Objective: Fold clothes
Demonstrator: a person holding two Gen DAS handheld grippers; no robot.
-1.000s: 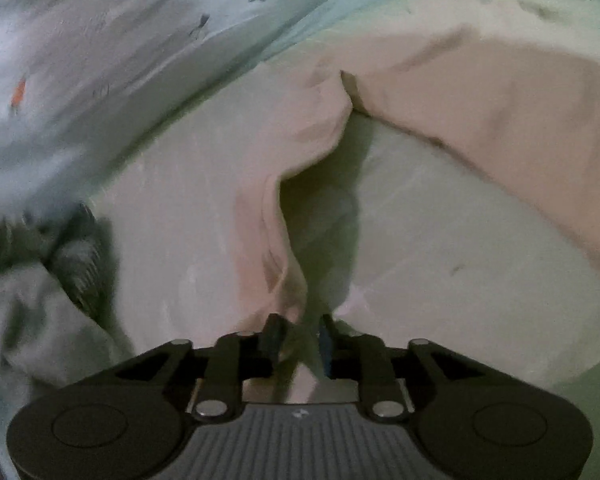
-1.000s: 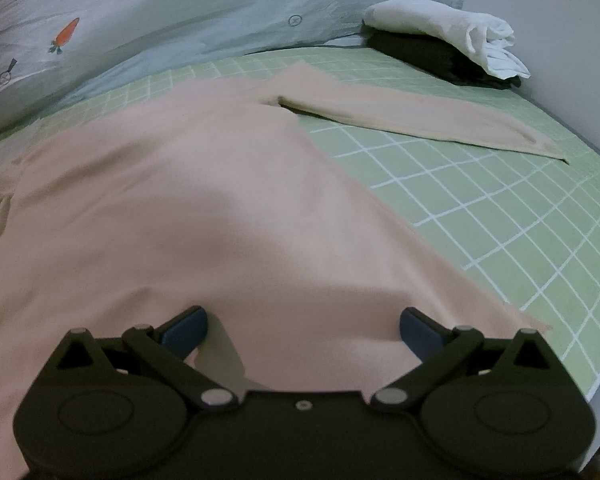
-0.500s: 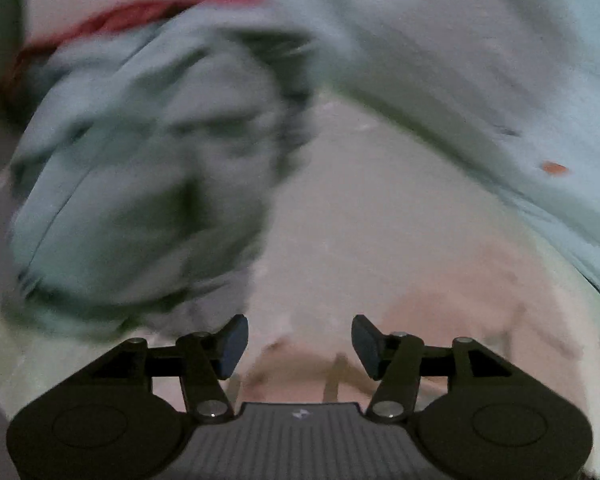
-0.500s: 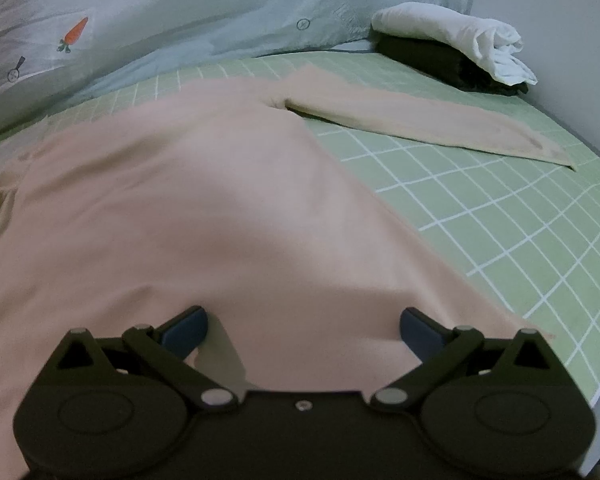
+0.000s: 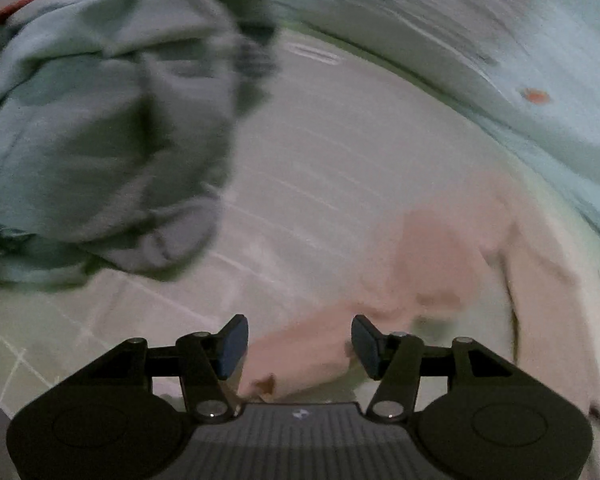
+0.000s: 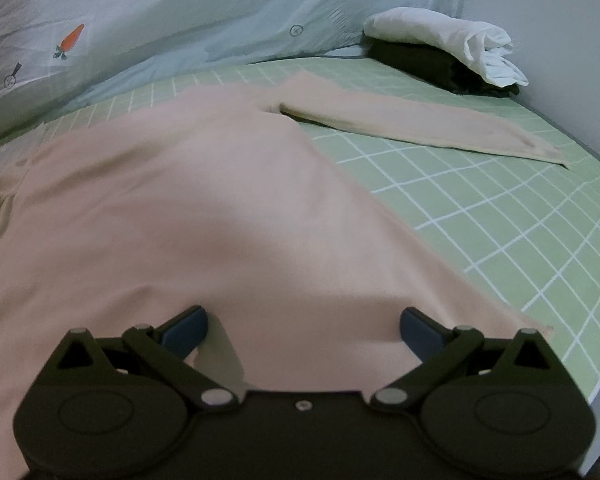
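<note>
Right tool (image 6: 303, 330): jaws spread wide, grasping nothing, poised low over the hem end of a pale pink long-sleeved top (image 6: 188, 200), fabric lying between and beyond the blue pads (image 6: 186, 330). The top lies flat on a green bedsheet with white grid lines (image 6: 500, 208), body running toward 12 o'clock, one sleeve (image 6: 420, 124) stretched out toward 2 o'clock. At 1 o'clock, at the far edge of the bed, a folded white garment (image 6: 440, 38) rests on a dark folded one (image 6: 420, 62). Across 10 to 12 o'clock, a light blue quilt with carrot print (image 6: 180, 12) is bunched along the sheet. Left tool (image 5: 299, 346): jaws released, apart, empty, with a part of the pink top (image 5: 428, 256) just beyond the fingertips, extending toward 2 o'clock; view motion-blurred. At 10 o'clock, a heap of grey-green clothing (image 5: 112, 132); the quilt (image 5: 500, 60) at 1 o'clock.
</note>
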